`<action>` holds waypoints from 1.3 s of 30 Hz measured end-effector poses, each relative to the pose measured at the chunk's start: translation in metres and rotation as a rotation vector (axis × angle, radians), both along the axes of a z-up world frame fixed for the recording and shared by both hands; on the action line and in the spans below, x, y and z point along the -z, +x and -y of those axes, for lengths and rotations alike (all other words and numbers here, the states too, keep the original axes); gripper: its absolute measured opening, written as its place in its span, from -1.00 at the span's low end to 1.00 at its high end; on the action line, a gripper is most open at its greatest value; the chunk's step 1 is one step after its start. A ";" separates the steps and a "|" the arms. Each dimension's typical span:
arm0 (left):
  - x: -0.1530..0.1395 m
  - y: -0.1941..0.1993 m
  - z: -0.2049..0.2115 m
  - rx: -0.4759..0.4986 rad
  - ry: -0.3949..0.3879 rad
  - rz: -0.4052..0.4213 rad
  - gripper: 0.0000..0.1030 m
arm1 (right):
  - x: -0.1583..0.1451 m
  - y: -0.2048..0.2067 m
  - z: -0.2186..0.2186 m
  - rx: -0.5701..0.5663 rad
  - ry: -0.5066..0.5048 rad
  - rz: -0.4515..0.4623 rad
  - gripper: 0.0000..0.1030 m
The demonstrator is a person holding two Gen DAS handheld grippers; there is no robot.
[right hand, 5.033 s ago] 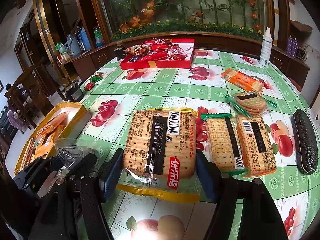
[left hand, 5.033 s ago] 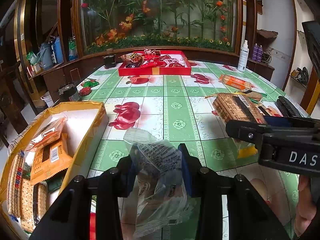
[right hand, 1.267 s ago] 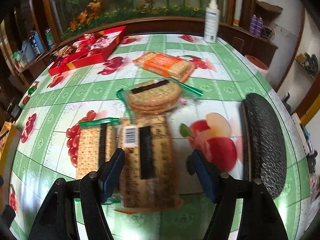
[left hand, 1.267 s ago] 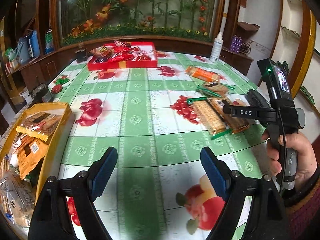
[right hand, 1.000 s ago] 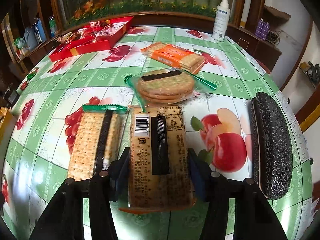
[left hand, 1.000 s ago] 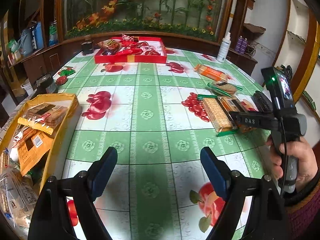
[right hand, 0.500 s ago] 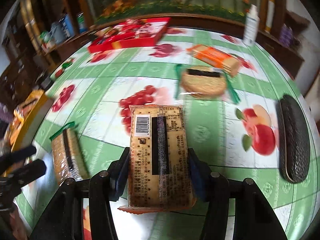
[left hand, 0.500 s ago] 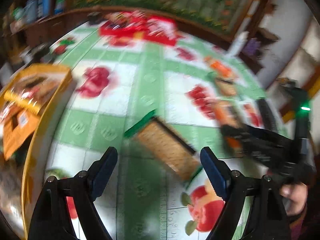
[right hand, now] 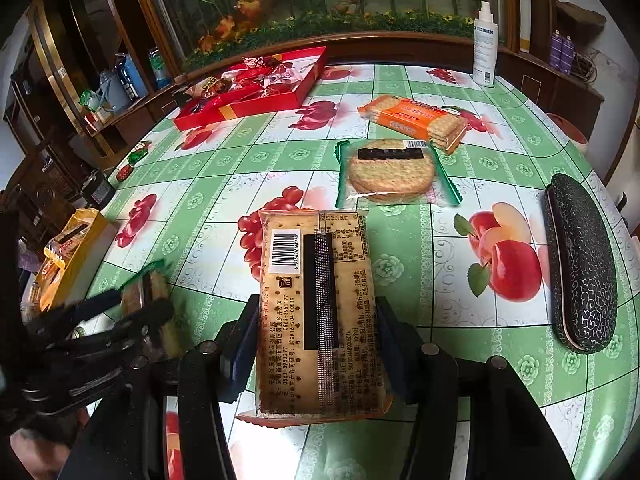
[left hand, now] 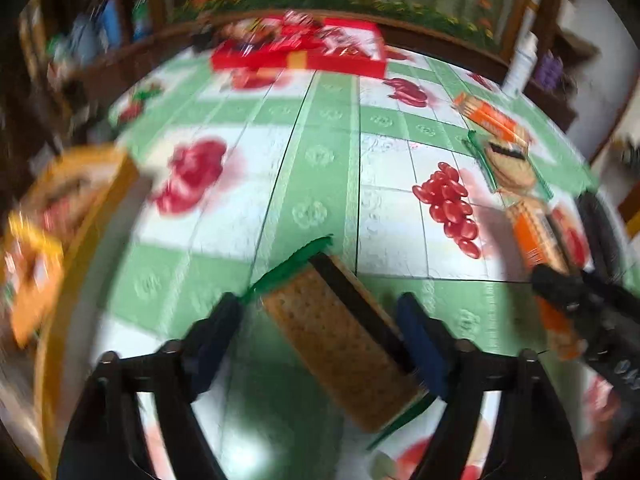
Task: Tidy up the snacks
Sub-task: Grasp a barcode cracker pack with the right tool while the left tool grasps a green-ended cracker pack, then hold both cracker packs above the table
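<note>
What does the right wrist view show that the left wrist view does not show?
Only the right wrist view shows the barcode on the cracker pack in the right gripper, and the patterned black case sharply. Only the left wrist view shows the green-edged cracker pack face-on between the left gripper fingers. Both show the red box, round biscuits and yellow box.

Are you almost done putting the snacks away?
Partly. Some packets already sit in the yellow box. The right gripper is shut on a cracker pack; the left gripper straddles a green-edged pack, grip unclear. The round biscuits and orange pack still lie on the table.
</note>
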State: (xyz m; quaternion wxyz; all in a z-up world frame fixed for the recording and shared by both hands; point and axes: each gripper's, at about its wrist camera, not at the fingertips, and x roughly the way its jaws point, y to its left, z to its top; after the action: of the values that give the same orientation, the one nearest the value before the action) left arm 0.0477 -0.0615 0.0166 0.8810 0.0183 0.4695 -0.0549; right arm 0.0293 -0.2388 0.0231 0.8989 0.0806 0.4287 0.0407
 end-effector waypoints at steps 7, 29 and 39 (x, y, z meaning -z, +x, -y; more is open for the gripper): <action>-0.001 0.004 -0.002 0.167 -0.032 0.022 -0.05 | 0.005 0.002 -0.009 -0.018 -0.035 -0.022 0.13; -0.001 -0.022 -0.028 0.065 -0.081 0.167 -0.10 | 0.007 -0.004 -0.030 -0.031 -0.064 0.001 0.13; -0.015 -0.026 -0.043 -0.017 -0.037 0.268 -0.09 | 0.006 -0.015 -0.072 -0.106 -0.049 0.048 0.14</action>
State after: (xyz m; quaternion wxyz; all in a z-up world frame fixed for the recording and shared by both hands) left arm 0.0218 -0.0180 0.0318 0.9365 0.0053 0.3466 -0.0533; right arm 0.0143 -0.1670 0.0175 0.9072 0.0348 0.4115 0.0799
